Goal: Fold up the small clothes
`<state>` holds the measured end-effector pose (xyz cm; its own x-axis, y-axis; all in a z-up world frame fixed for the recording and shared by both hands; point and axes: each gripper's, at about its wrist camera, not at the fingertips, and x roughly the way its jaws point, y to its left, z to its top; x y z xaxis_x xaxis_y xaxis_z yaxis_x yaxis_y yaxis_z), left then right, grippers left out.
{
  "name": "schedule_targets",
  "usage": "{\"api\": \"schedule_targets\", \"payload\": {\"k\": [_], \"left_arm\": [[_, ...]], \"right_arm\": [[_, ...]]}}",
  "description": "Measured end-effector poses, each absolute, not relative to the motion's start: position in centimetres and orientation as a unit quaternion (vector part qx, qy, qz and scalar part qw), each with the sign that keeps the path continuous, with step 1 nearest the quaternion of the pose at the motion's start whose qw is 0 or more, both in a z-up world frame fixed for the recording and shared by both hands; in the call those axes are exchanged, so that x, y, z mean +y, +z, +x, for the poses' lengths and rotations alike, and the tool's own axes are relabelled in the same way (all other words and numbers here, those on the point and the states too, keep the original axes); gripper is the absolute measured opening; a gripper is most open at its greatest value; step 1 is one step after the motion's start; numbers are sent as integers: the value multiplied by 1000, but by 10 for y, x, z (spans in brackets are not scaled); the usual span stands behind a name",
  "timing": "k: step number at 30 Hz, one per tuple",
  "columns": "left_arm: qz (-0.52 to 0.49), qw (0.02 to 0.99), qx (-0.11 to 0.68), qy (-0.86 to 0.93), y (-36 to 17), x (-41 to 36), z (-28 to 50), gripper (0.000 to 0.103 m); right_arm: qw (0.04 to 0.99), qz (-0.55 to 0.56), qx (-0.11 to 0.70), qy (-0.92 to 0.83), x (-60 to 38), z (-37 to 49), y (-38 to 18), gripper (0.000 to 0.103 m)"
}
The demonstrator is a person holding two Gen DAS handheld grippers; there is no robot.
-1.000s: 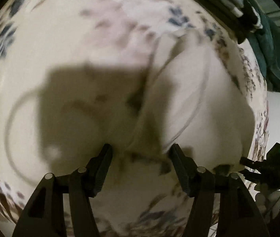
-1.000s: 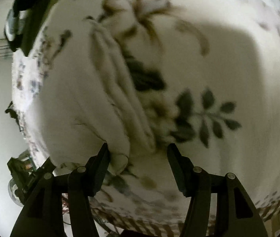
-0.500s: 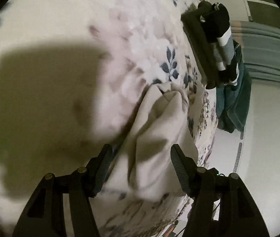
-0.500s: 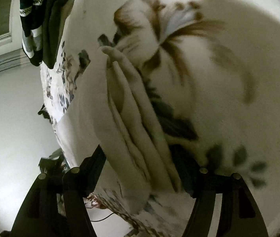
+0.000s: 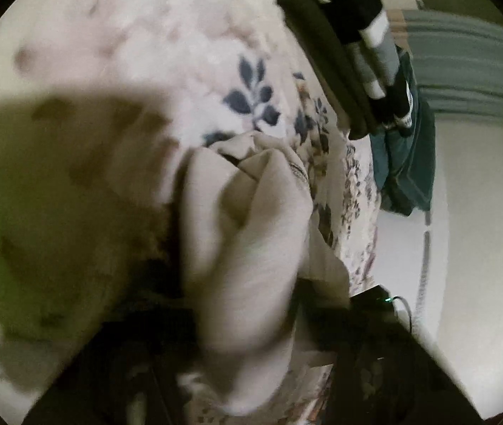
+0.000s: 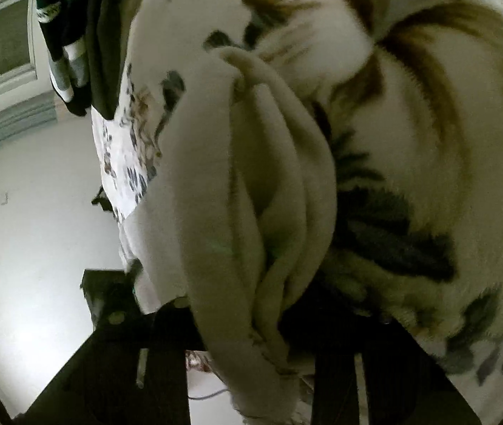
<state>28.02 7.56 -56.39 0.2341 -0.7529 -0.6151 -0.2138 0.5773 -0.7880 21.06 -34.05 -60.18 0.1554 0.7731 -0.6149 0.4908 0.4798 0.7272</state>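
Observation:
A small cream garment (image 5: 247, 248) lies bunched in folds on a floral bedspread (image 5: 187, 56) near the bed's edge. My left gripper (image 5: 244, 322) is down around its near end, and the cloth fills the gap between the blurred dark fingers. In the right wrist view the same cream garment (image 6: 272, 184) runs in long folds between the fingers of my right gripper (image 6: 251, 340). Cloth covers both sets of fingertips, so how the jaws stand is hidden.
A stack of dark folded clothes with striped socks (image 5: 354, 42) sits at the far edge of the bed, with teal cloth (image 5: 407, 163) hanging below it. The stack also shows in the right wrist view (image 6: 74, 35). A white wall (image 6: 31, 212) lies past the bed's edge.
Both grippers have moved down and forward onto the cream garment. It now fills the space between each pair of fingers, where it lay ahead of them before.

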Motion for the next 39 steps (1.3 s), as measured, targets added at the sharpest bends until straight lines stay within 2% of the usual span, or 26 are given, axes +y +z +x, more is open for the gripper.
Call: {"api": "schedule_targets", "payload": {"k": [7,13,19,23,30,34,37,39], "left_arm": [[-361,696,586,-205,-522,74,285,17],[-331,718,574,-215,-456,75,324,17],[-312,755,533,-218,-384,69,421,18],[-289,781,510,-214,-361,52,509,18],[-246,806,501,-199,-375,28,634,18],[-199,806,530,-174,-402,9,674,19],[-171,807,544,-154,-411,5,682,24],[-165,807,551,-130,-413,10,679,38]], "right_arm": [[606,463,638,105,-331,220,-554,22],[634,448,620,115,-326,258,-474,21],[681,422,583,135,-325,369,-391,21],[710,398,563,140,-327,460,-361,21],[737,350,565,122,-327,610,-369,21],[739,318,585,99,-326,650,-388,21],[745,277,601,86,-324,656,-392,22],[750,242,611,69,-325,652,-397,27]]}}
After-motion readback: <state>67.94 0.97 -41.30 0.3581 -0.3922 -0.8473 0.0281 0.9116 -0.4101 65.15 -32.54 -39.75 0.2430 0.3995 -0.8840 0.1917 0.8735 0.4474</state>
